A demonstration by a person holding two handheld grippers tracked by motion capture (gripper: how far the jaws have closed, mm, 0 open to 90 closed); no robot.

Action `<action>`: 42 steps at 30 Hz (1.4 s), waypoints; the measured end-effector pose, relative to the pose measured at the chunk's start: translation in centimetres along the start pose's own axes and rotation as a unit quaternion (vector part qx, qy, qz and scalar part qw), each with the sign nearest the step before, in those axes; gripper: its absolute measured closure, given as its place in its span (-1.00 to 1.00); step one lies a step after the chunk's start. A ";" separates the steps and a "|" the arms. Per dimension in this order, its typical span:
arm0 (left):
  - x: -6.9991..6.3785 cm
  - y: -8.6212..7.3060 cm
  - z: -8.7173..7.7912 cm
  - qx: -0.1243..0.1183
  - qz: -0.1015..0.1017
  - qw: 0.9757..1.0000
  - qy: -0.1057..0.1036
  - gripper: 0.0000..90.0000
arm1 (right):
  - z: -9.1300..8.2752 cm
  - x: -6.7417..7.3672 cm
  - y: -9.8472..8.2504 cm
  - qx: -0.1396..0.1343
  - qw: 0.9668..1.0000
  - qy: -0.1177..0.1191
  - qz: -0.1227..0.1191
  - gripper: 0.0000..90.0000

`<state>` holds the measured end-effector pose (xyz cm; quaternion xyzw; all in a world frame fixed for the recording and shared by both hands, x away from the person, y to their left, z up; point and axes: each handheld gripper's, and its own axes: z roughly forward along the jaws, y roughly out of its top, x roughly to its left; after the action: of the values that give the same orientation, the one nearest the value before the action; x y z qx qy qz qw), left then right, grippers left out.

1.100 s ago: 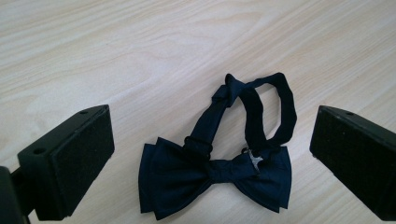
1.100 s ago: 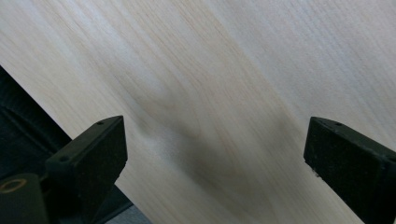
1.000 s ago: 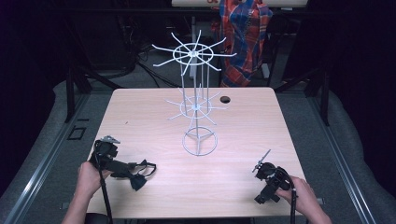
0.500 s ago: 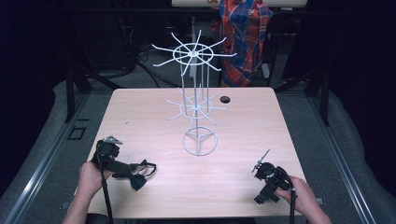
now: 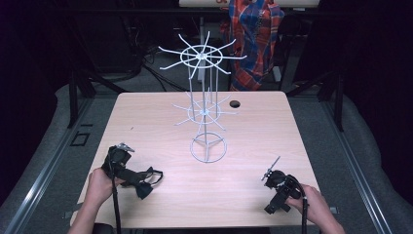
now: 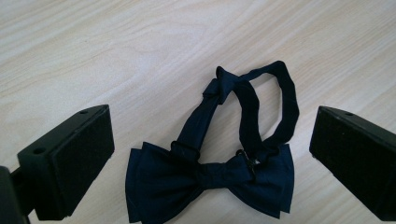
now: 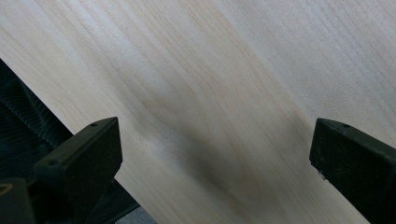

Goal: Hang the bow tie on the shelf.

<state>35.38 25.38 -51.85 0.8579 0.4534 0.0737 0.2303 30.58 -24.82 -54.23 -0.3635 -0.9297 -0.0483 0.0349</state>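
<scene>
**Bow tie waited between wide jaws**

Near the table's (image 5: 292,122) front edge, the left gripper (image 6: 210,154) stood wide open, its jaws either side of the dark bow tie (image 6: 210,179) without touching it, probably lined up for a pinch. The tie lay flat, its strap looped beyond the bow. The right gripper (image 7: 212,158), also wide open and empty, hovered over bare wood, seemingly kept clear. Farther back stood the white wire rack (image 5: 204,105), likely the tie's destination.
</scene>
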 end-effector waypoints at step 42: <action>-0.2 1.0 2.7 0.036 -0.009 0.999 -0.014 0.04 | 0.3 0.1 0.1 0.011 1.000 -0.008 -0.001 -0.88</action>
<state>36.89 23.87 -53.72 0.8626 0.4598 0.0429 0.2065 30.62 -24.63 -54.51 -0.3625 -0.9308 -0.0348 0.0316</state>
